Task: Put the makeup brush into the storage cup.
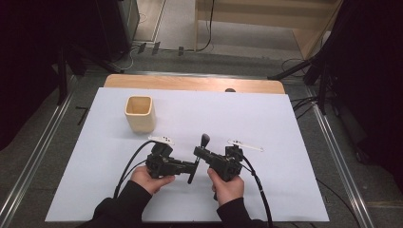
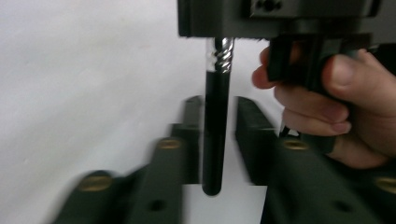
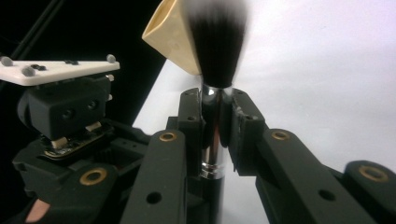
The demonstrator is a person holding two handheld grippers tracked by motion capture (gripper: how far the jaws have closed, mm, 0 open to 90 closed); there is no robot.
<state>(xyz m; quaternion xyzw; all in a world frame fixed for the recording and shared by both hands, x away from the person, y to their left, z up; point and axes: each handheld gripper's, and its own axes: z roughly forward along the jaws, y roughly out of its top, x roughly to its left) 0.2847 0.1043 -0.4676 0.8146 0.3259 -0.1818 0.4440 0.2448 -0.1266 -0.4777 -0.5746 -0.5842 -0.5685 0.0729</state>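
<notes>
A makeup brush (image 1: 205,140) with a dark bristle head, silver ferrule and black handle stands tilted over the white table sheet (image 1: 285,123). My right gripper (image 1: 198,152) is shut on the ferrule; in the right gripper view the bristles (image 3: 218,46) rise above its jaws (image 3: 217,116). My left gripper (image 1: 193,167) comes in from the left, and in the left gripper view its jaws (image 2: 217,112) stand on either side of the black handle (image 2: 215,135), with a thin gap showing on one side. A beige square cup (image 1: 140,114) stands upright at the back left.
A hand (image 2: 327,107) holds the right gripper's body (image 2: 280,18) just beyond the handle. The left gripper's body (image 3: 65,116) sits close beside the right jaws. The cup (image 3: 170,37) shows behind the bristles. Cables trail toward the near table edge.
</notes>
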